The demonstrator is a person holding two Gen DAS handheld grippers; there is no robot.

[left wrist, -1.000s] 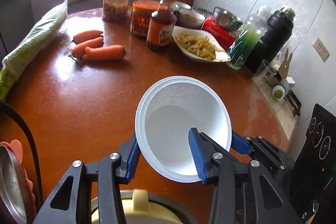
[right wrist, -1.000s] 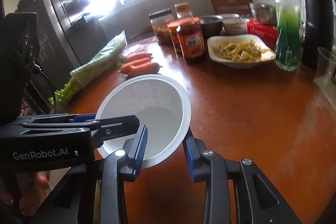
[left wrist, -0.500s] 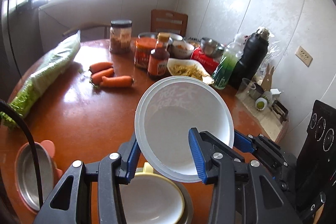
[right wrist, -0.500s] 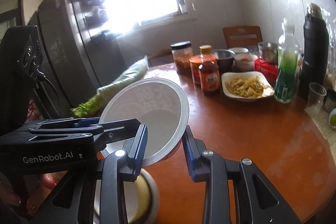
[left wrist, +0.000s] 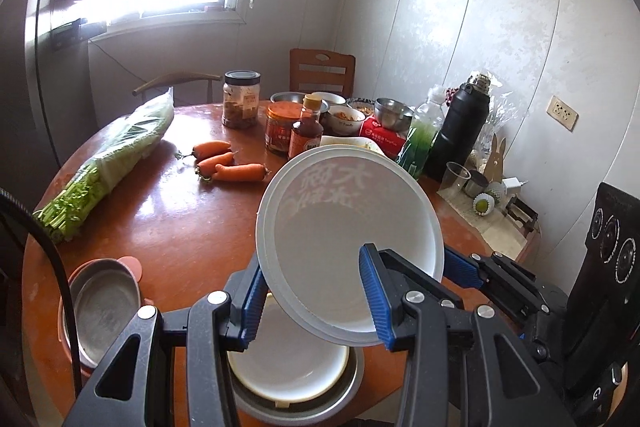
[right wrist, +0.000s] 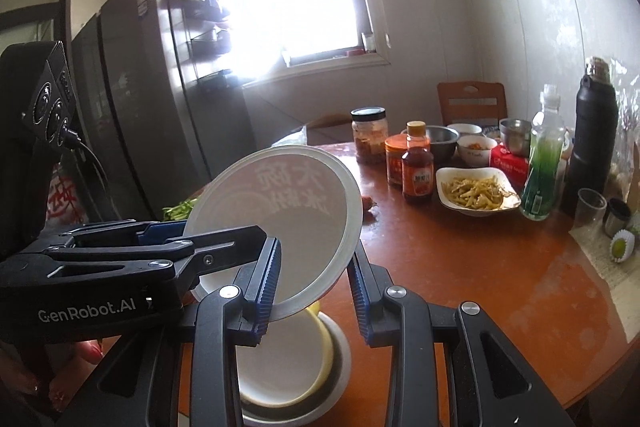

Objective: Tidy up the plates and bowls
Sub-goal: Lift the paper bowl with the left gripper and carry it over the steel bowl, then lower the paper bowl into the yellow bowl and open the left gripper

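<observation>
A white plastic bowl (left wrist: 352,227) with printed characters hangs tilted above the table, held from both sides. My left gripper (left wrist: 314,303) is shut on its near wall, one pad inside and one outside. My right gripper (right wrist: 314,293) is shut on the wall of the same bowl (right wrist: 280,211); its fingers (left wrist: 460,273) show at the bowl's right rim in the left wrist view. Directly below sits a yellow-rimmed white bowl (left wrist: 288,367) nested in a steel bowl (right wrist: 340,359). A steel bowl with a pink rim (left wrist: 104,307) rests at the near left.
On the round brown table (right wrist: 480,267) lie carrots (left wrist: 232,163), bagged celery (left wrist: 116,155), jars and a sauce bottle (left wrist: 306,131), a dish of food (right wrist: 476,191), small bowls, a green bottle (right wrist: 544,171), a black flask (right wrist: 592,135) and a plastic cup (right wrist: 590,207). A fridge (right wrist: 140,107) stands left.
Both grippers have risen and drawn back with the white bowl between them. The nested bowls beneath and the pink-rimmed steel bowl have come into view.
</observation>
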